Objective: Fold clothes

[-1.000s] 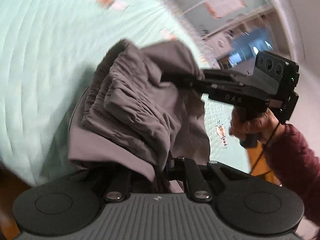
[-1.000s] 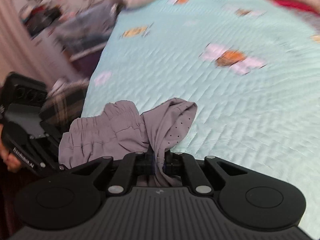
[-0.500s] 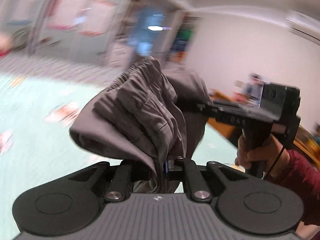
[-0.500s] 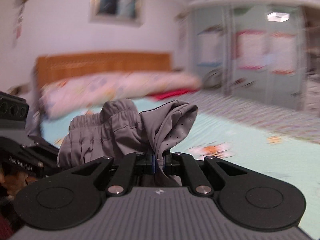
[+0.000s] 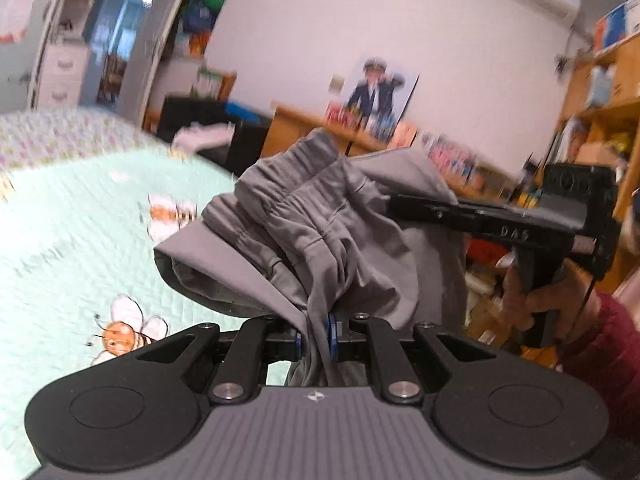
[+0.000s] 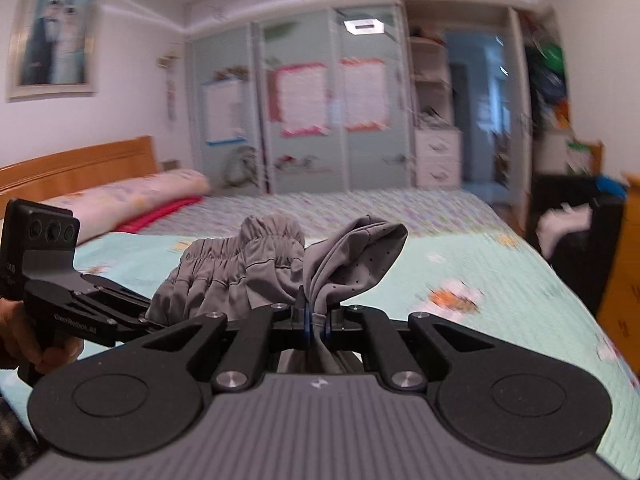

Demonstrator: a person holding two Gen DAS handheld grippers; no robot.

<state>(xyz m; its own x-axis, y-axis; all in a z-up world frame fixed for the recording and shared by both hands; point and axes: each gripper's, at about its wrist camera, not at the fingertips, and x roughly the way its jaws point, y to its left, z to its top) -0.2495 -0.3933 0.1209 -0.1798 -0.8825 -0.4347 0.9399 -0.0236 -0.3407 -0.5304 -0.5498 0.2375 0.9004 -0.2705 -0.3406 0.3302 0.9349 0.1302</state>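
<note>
Left-wrist view, from left: the mint quilted bedspread (image 5: 60, 240) with its bee print lies below; at centre the grey shorts (image 5: 304, 232), bunched and showing a gathered elastic waistband, hang clear of the bed. The left gripper (image 5: 318, 338) is clamped on a fold of this fabric, the cloth pinched between its blue pads. At right the right gripper (image 5: 394, 200) reaches into the same garment, carried by a hand (image 5: 532, 300) in a maroon sleeve.

Right-wrist view, from left: the left gripper's body (image 6: 72, 304) enters from the edge; the shorts (image 6: 256, 264) rise in a crumpled mound at centre; the right gripper (image 6: 316, 328) is closed on a perforated-lined edge of them. Beyond stand the bed, a pillow (image 6: 132, 196) and a mirrored wardrobe (image 6: 304, 108).

Change: a second ago both cameras looked steeply onto the bedspread with the shorts low over it; now both look nearly level across the room, grips unchanged. Judged stage: the garment is lifted, ready to be shaken out and spread before folding.
</note>
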